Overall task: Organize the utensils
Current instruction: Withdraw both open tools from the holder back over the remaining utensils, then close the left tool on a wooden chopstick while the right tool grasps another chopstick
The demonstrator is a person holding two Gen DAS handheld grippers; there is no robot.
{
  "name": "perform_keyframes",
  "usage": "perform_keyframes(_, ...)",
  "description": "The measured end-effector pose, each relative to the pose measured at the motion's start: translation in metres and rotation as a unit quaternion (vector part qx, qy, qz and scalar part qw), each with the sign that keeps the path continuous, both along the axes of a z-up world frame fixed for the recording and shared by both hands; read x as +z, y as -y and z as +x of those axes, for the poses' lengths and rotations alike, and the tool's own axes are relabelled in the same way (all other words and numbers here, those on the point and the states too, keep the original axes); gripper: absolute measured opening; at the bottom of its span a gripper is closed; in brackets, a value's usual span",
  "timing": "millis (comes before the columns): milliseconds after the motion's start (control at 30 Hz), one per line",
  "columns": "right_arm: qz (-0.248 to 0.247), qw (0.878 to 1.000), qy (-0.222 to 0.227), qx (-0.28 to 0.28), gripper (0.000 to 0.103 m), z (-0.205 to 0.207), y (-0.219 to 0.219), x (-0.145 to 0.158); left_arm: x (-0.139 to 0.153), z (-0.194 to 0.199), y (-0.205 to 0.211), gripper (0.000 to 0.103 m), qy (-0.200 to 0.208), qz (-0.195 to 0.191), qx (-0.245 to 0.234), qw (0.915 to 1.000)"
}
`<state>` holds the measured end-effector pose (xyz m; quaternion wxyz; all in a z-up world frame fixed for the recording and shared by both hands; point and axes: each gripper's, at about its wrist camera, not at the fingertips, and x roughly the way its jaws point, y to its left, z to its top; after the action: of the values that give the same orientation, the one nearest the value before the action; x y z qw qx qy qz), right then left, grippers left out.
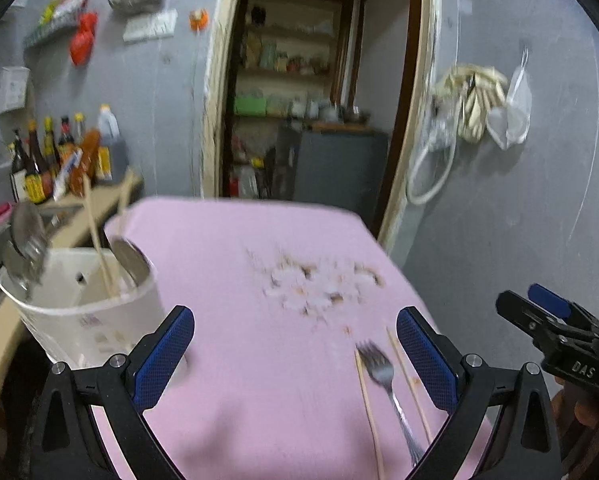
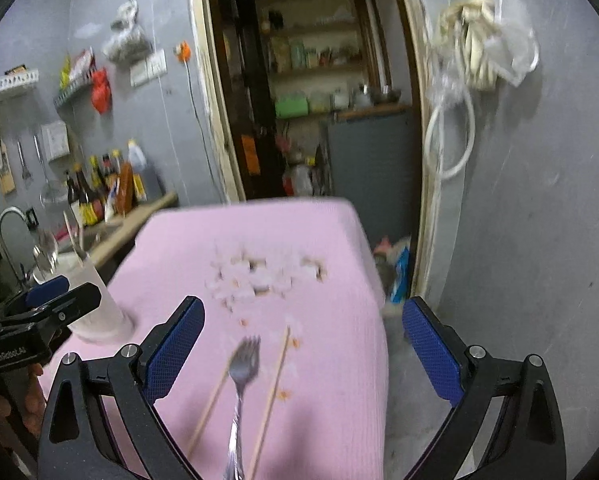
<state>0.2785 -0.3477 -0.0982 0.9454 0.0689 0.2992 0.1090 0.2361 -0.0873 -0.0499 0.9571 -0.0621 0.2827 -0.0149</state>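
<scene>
Both hand-held grippers are hanging wide open and empty over the pink worktop [image 2: 319, 360], the right one [image 2: 303, 344] nearer the fork [image 2: 241, 376], which is lying lengthwise between two chopsticks [image 2: 273, 396], tines pointing away, cup [image 1: 87, 312] far left.

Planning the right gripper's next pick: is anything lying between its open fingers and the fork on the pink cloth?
Nothing visible. The right gripper is open above the fork, which lies between two chopsticks close on either side.

left hand-held gripper [image 1: 295, 352]: jaws wide, empty | right hand-held gripper [image 2: 303, 344]: likewise, seemingly level
</scene>
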Motion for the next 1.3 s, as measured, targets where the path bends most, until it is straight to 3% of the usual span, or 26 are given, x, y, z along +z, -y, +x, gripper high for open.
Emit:
perform_keyframes(133,0.007,0.998,-0.054,0.024,0.066,0.023,-0.002,-0.027,-0.019,0.012,0.008,0.1,-0.047,-0.003,-0.022,0.9987)
perform_keyframes(400,0.011,0.99,-0.116,0.075,0.037,0.049,-0.018,-0.07,-0.054,0.034,0.021,0.074,-0.126,-0.017,-0.057,0.9903)
perform_keyframes(600,0.007,0.985,-0.141,0.099,0.028,0.063,-0.031,-0.086,-0.072,0.052,0.038,0.052,-0.171,-0.018,-0.095,0.9804)
perform_keyframes(767,0.006,0.981,-0.158,0.11,0.027,0.07,-0.039,-0.096,-0.088,0.067,0.046,0.034,-0.209,-0.028,-0.119,0.9703)
perform_keyframes(900,0.003,0.98,-0.163,0.117,0.026,0.073,-0.043,-0.1,-0.096,0.074,0.051,0.029,-0.227,-0.03,-0.131,0.9647)
perform_keyframes(1300,-0.01,0.972,-0.199,0.127,0.021,0.084,-0.046,-0.112,-0.109,0.086,0.061,0.024,-0.247,-0.016,-0.142,0.9584)
